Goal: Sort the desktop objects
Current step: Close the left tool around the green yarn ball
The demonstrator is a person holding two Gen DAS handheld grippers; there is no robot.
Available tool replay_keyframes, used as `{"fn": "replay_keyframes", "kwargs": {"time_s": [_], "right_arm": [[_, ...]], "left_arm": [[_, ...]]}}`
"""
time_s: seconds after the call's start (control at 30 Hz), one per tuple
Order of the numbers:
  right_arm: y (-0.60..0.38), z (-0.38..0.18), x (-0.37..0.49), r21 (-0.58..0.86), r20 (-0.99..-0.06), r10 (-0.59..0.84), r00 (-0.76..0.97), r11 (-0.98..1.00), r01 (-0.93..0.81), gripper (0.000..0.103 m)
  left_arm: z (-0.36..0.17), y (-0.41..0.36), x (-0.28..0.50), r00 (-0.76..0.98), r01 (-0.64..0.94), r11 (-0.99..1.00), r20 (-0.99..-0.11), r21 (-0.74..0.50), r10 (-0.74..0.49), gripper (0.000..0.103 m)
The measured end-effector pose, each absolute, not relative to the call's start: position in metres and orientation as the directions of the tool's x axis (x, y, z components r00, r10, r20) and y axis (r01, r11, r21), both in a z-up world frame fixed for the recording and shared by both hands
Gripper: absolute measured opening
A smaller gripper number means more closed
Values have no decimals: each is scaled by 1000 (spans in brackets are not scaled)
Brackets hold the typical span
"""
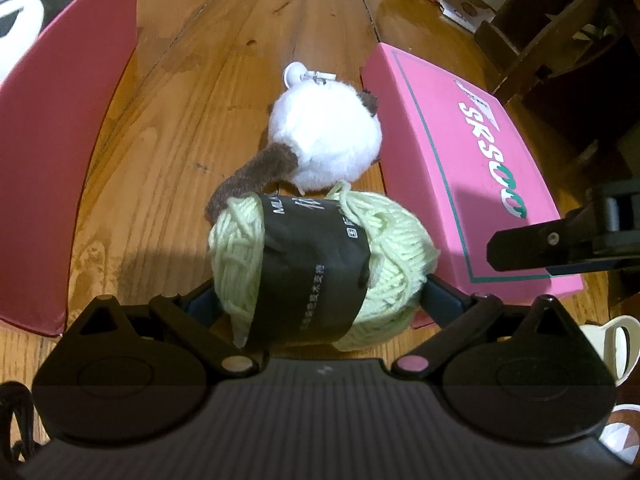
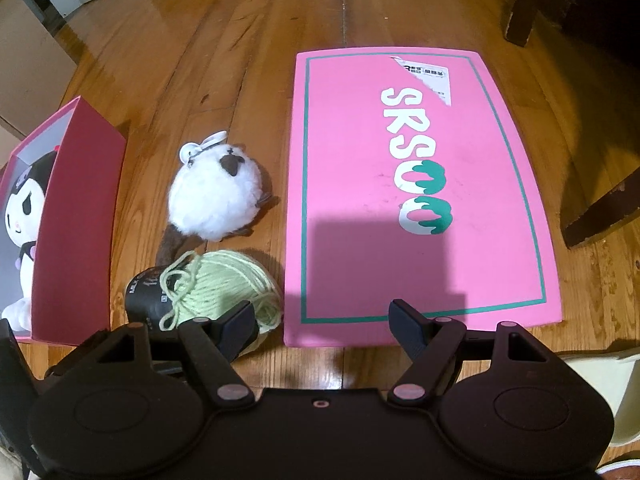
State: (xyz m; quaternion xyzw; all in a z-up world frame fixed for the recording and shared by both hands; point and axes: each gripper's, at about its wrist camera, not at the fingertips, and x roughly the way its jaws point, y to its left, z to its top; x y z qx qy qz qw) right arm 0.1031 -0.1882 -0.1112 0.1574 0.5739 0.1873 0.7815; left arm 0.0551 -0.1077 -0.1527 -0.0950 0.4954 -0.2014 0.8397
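A pale green yarn ball (image 1: 320, 256) with a black paper band lies on the wooden table, and my left gripper (image 1: 320, 300) has its jaws against both sides of it. The yarn also shows in the right wrist view (image 2: 216, 292). A white plush pompom toy (image 1: 324, 136) with a brown tail and a white clip lies just beyond the yarn; it also shows in the right wrist view (image 2: 214, 196). My right gripper (image 2: 322, 326) is open and empty over the near edge of the pink box lid (image 2: 416, 200). Its finger enters the left wrist view (image 1: 528, 248) from the right.
An open pink box (image 2: 76, 220) holding a black-and-white plush doll (image 2: 24, 208) stands at the left. The pink lid marked SRSOO (image 1: 460, 168) lies right of the yarn. A cream cup (image 1: 608, 344) sits at the near right. Dark chair legs (image 2: 520, 4) stand beyond the table.
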Motion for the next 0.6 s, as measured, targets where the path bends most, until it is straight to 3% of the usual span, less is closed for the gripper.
{"fn": "replay_keyframes", "kwargs": {"time_s": [0.6], "right_arm": [[-184,-114,103,442,-849,455,268,890,-113,79]], "left_arm": [[-149,-107,54,442,243,908,-795,-340,-416,96]]}}
